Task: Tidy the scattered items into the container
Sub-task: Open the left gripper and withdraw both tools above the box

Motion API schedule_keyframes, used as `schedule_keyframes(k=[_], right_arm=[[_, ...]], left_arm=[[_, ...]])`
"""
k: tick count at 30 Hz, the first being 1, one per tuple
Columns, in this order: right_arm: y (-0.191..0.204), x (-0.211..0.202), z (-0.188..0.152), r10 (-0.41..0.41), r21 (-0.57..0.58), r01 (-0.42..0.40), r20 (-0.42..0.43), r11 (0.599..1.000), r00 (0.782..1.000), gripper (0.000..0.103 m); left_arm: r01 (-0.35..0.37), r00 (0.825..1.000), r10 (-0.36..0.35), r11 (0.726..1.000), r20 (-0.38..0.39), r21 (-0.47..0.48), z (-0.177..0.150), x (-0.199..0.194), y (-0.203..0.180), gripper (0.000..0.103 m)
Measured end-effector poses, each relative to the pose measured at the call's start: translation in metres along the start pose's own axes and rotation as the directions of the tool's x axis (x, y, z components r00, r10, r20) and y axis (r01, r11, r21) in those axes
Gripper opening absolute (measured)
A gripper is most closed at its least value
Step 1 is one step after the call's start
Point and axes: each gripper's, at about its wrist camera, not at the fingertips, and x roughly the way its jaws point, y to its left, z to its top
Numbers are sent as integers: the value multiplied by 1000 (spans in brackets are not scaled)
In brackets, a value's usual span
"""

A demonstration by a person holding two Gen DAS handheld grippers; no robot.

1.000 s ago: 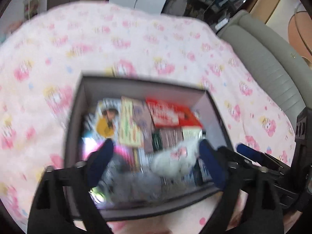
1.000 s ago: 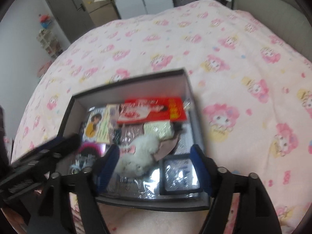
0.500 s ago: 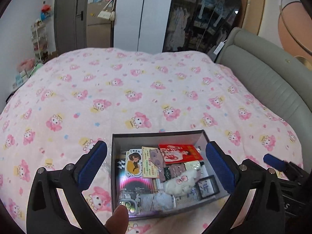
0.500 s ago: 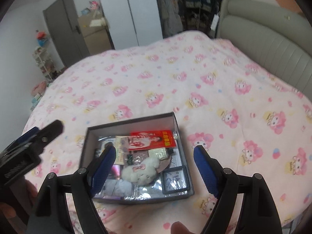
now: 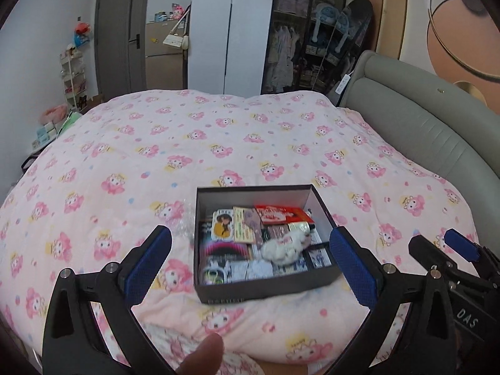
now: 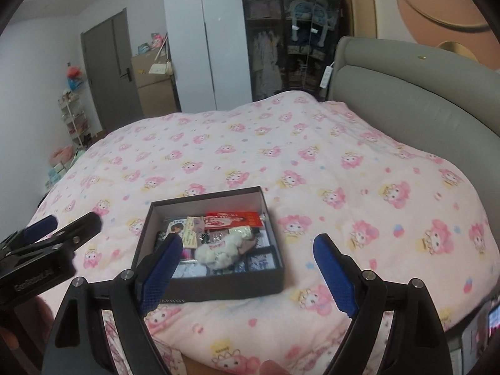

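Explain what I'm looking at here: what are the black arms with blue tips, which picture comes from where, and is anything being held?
No robot: a person holds a pair of hand-held tongs in each hand, each with a camera looking forward along its two blue-padded fingers. One picture is from the left tongs, the other from the right tongs; each view also catches the other tool at its edge. Both tongs are open and hold nothing. Ahead, on a pink cartoon-print bedspread, sits a dark open box filled with small things: a white fluffy toy, a red packet, cards. A crumpled clear wrapper lies outside it, to its left.
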Motion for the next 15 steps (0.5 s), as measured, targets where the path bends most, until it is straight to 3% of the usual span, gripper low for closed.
schedule_keyframes(k=[15], right_arm=[[-3, 2, -47, -47, -4, 47, -52, 999, 998, 86]], left_arm=[[-39, 998, 42, 998, -45, 52, -47, 0, -11, 102]])
